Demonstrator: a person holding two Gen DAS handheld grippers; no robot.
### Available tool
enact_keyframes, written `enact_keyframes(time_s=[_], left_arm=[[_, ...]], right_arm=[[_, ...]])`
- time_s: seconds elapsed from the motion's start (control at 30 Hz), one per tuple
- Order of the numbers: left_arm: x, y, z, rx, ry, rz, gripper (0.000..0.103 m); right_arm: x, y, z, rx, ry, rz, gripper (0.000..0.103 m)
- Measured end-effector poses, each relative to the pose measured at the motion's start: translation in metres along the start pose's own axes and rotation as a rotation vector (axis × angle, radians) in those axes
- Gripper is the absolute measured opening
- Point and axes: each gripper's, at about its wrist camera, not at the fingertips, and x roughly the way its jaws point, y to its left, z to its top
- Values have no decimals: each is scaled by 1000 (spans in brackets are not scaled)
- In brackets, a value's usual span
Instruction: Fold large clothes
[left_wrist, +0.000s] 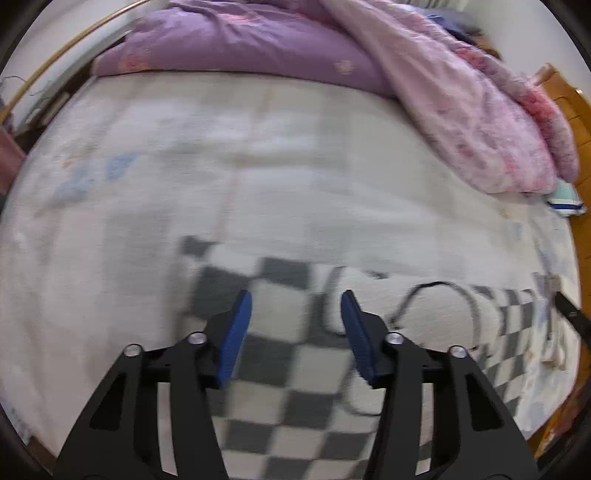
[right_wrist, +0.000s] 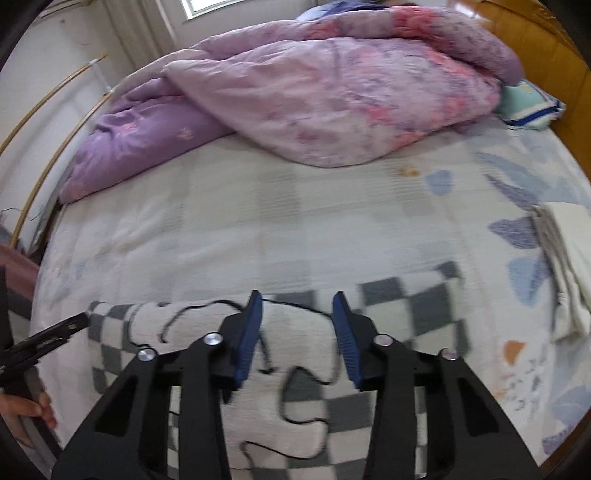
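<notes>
Grey-and-cream checkered sweater (right_wrist: 303, 376) lies blurred on the bed sheet (right_wrist: 258, 229), its near edge cut off, directly beneath both grippers. Left gripper (left_wrist: 296, 306) and right gripper (right_wrist: 297, 306) hover with fingers apart, empty.

Bed sheet (right_wrist: 295, 221), pale with faded blue and orange shapes, covering the mattress. At the far side, 2 bunched quilts: a purple quilt (right_wrist: 147, 136) and a pink floral quilt (right_wrist: 332, 99) overlapping it. Striped pillow (right_wrist: 532, 103) beside the wooden headboard (right_wrist: 535, 37). Folded cream cloth (right_wrist: 569, 251) at the right edge.
</notes>
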Motion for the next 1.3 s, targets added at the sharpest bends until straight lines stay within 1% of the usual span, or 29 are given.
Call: enact_keyframes(time_s=[0.03, 0.07, 0.1, 0.17, 0.23, 0.3, 0.33, 0.37, 0.4, 0.47, 0.5, 0.53, 0.57, 0.6, 0.63, 0.67, 0.7, 0.73, 0.77, 0.8, 0.83, 0.87, 0.9, 0.97, 1.03, 1.07, 1.13, 1.23, 1.3], left_arm=[[5, -11, 1, 15, 3, -20, 38], [10, -21, 2, 34, 9, -41, 27], [15, -29, 2, 48, 14, -63, 17], [29, -48, 3, 70, 23, -110, 15], [47, -65, 3, 94, 35, -108, 15], [71, -76, 2, 103, 62, -103, 15], [86, -78, 0, 114, 91, -75, 15], [102, -77, -3, 129, 119, -37, 12], [111, -73, -4, 127, 121, -35, 8], [117, -53, -3, 64, 99, -90, 3], [116, -43, 0, 56, 92, -78, 3], [114, -37, 1, 71, 80, -35, 3], [112, -27, 4, 122, 56, 76, 3], [113, -14, 5, 153, 53, 171, 3], [114, 0, 6, 145, 66, 164, 3], [114, 18, 8, 110, 79, 98, 3], [113, 29, 10, 82, 84, 61, 3], [111, 38, 13, 81, 94, 64, 3], [109, 38, 16, 123, 95, 93, 3], [107, 36, 17, 162, 94, 123, 3], [105, 31, 19, 207, 98, 160, 3], [103, 31, 23, 199, 102, 152, 3], [99, 33, 26, 168, 99, 142, 3], [85, 45, 31, 59, 83, 144, 3], [69, 41, 31, 19, 62, 192, 4], [60, 32, 29, 17, 45, 182, 4], [45, 3, 20, -3, 33, 64, 4], [40, -48, 0, 37, 35, -75, 4], [55, -77, -18, 29, 80, -143, 4]], right_arm=[[5, 7, 2, -7, -2, 23, 26], [9, 13, 3, -15, -4, 34, 16], [12, 18, 3, -22, -3, 38, 12], [30, 30, 5, -37, 23, 89, 6], [49, 40, 2, -48, 41, 125, 4], [83, 55, -4, -70, 103, 161, 4], [102, 60, -9, -83, 133, 185, 4], [116, 63, -14, -100, 156, 189, 2], [135, 64, -21, -139, 185, 168, 0], [142, 55, -25, -174, 151, 222, 0], [140, 46, -22, -179, 158, 261, 0], [137, 39, -19, -189, 160, 259, 0], [131, 29, -16, -225, 150, 231, 0], [128, 18, -14, -269, 132, 135, 0], [128, -6, -11, -302, 132, -6, 0], [129, -36, -9, -255, 156, -37, 0], [126, -68, -6, -173, 176, -37, 0], [120, -106, -3, -87, 181, -56, 0], [114, -128, -1, -60, 175, -69, 0], [103, -150, 2, -44, 170, -13, 0], [92, -158, 5, -53, 166, -11, 0], [86, -157, 6, -93, 168, -59, 0], [79, -153, 8, -167, 173, -161, 0], [66, -152, 10, -193, 182, -290, 3], [42, -148, 12, -89, 153, -173, 3], [35, -139, 13, -64, 144, -129, 3], [28, -105, 10, -57, 123, -48, 3], [34, -29, -4, -66, 111, 147, 3], [51, 8, -16, -102, 152, 159, 3]])
